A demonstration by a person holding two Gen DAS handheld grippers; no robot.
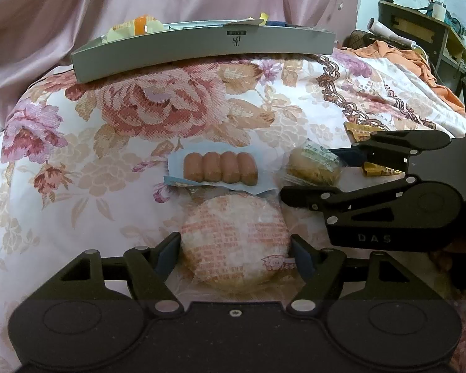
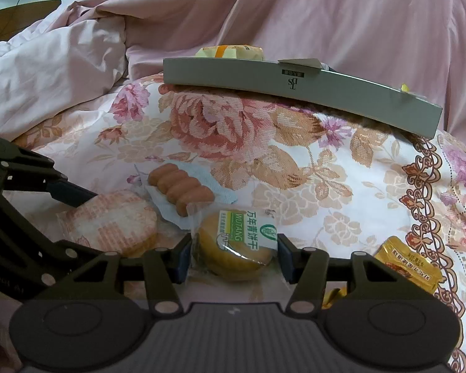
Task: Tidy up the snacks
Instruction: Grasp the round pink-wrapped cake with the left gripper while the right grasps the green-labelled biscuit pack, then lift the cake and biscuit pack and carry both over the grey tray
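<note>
— Where are the snacks against each tool?

— My left tool (image 1: 236, 253) straddles the round rice cracker (image 1: 234, 242) on the floral bedspread (image 1: 133, 118); its pads sit at the packet's two edges, but I cannot tell if they press. My right tool (image 2: 234, 256) has the green-labelled biscuit (image 2: 233, 248) between its pads, pinching the wrapper.

— And the rest?

— The sausage pack (image 1: 220, 169) lies just beyond both, untouched. The grey box (image 1: 202, 52) sits farther back, with some packets inside.
</note>
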